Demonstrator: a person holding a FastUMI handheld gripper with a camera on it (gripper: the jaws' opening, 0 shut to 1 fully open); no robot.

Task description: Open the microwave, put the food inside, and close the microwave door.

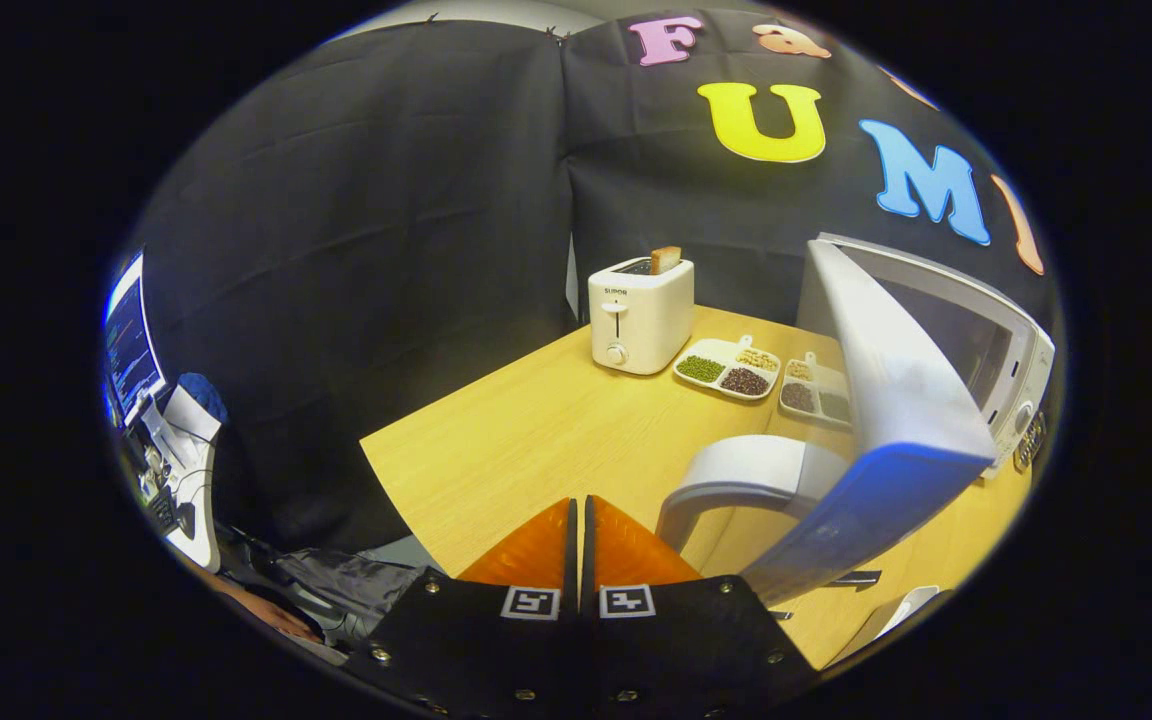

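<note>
Jaws (578, 540): pressed together, holding nothing, above the surface (516, 440).
Door (886, 400): swung open, handle (736, 480) just ahead to the right.
Microwave (976, 340): beyond door, cavity open.
Food: two divided trays (731, 368) left of microwave, beside toaster (639, 312).

A recording booth is posing as a small kitchen here. Black cloth (356, 230) is hanging as walls around a pale wooden worktop (536, 440). On it a white toaster (639, 315) is holding a slice of bread (665, 259), two divided trays of beans (728, 368) are lying beside it, and a white microwave (976, 340) is standing with its door (886, 400) swung open. A lit computer screen (128, 350) is glowing outside the cloth.
</note>
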